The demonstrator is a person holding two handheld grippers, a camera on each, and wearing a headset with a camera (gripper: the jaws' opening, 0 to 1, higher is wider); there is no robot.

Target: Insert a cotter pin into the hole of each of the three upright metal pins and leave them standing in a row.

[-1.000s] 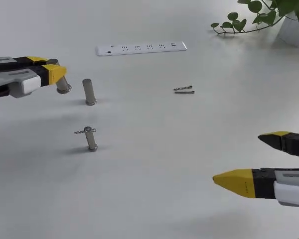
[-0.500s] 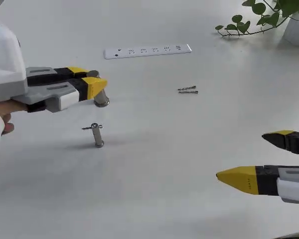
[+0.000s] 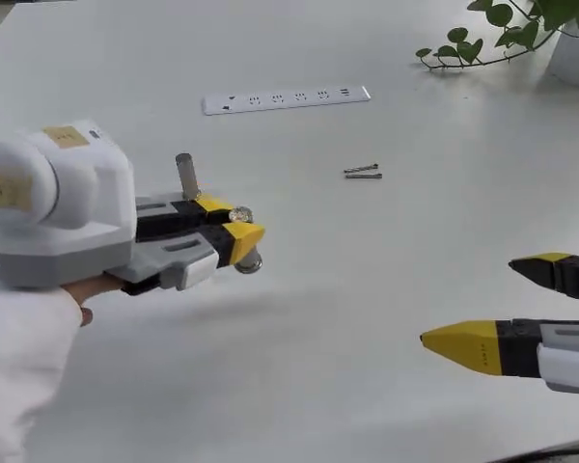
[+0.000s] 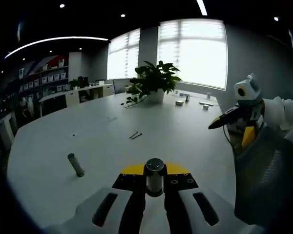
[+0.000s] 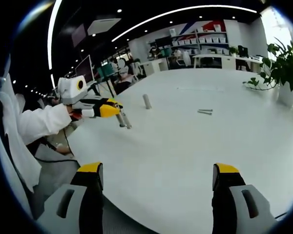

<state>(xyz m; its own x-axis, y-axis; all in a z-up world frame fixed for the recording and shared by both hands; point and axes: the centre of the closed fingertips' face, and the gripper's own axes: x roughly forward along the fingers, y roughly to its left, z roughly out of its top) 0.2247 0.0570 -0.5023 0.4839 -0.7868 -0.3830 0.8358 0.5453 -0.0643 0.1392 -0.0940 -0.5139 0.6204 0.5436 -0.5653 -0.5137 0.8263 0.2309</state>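
The left tongs (image 3: 235,231) are clamped on a metal pin (image 3: 249,258) over the left part of the desk (image 3: 347,299). Whether the pin's base touches the surface cannot be told. In the left gripper view its round top sits between the jaws. A second metal pin (image 3: 184,174) stands upright just behind. Two cotter pins (image 3: 363,172) lie side by side mid-desk with bare surface all around. The right tongs (image 3: 468,307) hover by the near right edge, jaws wide apart and holding nothing. A power strip (image 3: 286,98) lies toward the far edge, and a plant (image 3: 502,29) stands at the far right corner.
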